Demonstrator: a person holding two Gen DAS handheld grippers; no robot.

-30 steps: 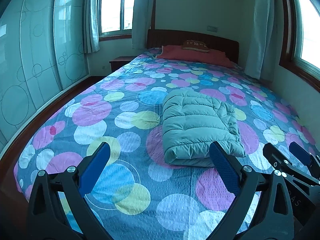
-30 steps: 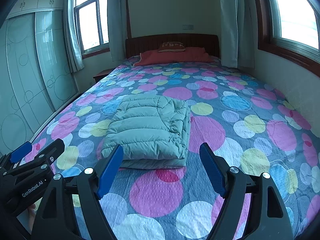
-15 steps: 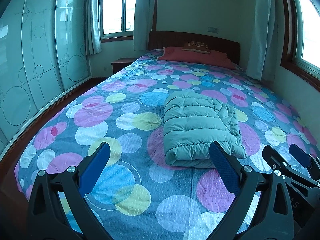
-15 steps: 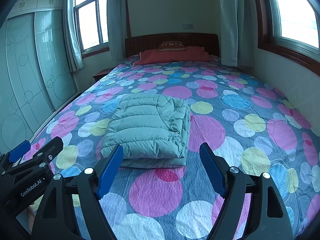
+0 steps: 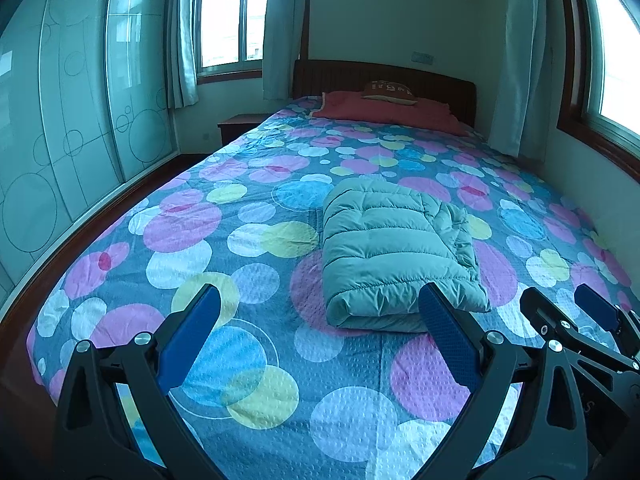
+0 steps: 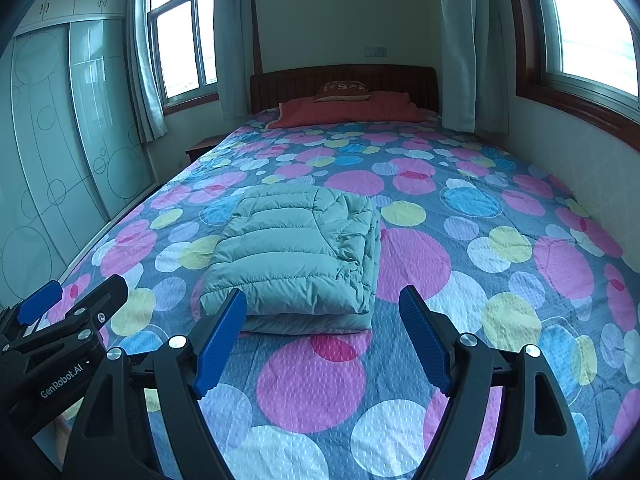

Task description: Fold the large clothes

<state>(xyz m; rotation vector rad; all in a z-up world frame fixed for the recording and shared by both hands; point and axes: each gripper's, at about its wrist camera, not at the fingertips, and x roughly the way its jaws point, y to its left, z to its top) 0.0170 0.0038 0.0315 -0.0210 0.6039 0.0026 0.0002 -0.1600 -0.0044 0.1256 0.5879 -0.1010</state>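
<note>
Cool window daylight, sharp, fisheye-bowed edges

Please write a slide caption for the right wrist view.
Open right gripper above bed before folded green jacket.

Side-by-side foot-end views toward headboard (image 5: 384, 76)

The folded down jacket (image 5: 394, 248) is a smooth, slightly sheened quilted cloth in pale green, puffed into soft ribs, and it lies on a bedspread (image 5: 256, 264) of matt printed cloth with a fine pebbled texture. Both grippers are matt black plastic with bright metal screw heads, and their fingers (image 6: 222, 336) carry blue ribbed pads. The headboard (image 6: 344, 80) is dark slatted wood, the wardrobe doors (image 5: 80, 120) glossy frosted glass.
</note>
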